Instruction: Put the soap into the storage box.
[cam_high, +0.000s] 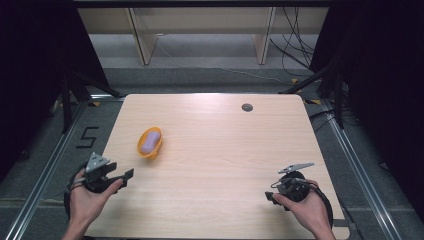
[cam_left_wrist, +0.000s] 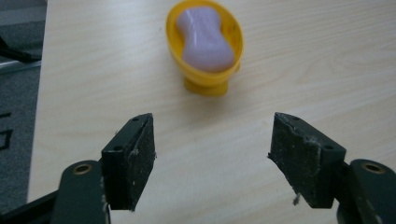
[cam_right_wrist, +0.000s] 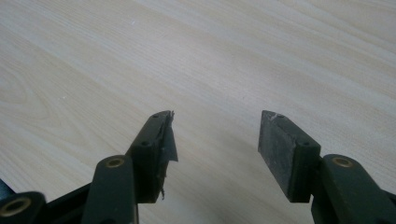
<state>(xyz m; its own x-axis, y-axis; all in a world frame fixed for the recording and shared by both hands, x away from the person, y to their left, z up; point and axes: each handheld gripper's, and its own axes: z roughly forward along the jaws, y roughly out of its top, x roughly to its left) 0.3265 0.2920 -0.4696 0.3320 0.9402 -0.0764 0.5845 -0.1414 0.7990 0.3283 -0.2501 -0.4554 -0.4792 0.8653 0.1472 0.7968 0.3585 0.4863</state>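
Observation:
A yellow soap dish (cam_high: 149, 143) holding a pale purple soap bar (cam_high: 150, 141) sits on the left half of the wooden table (cam_high: 220, 150). In the left gripper view the dish (cam_left_wrist: 205, 70) and the soap (cam_left_wrist: 205, 39) lie ahead of the jaws, a short way off. My left gripper (cam_high: 127, 176) is at the table's front left, below the dish, open and empty (cam_left_wrist: 212, 140). My right gripper (cam_high: 272, 196) is held near the front right, open with nothing between its fingers (cam_right_wrist: 215, 140).
A small round grey grommet (cam_high: 247, 107) is set into the table near its far edge. Dark floor with rails flanks the table on both sides, and cables (cam_high: 295, 45) hang at the back right.

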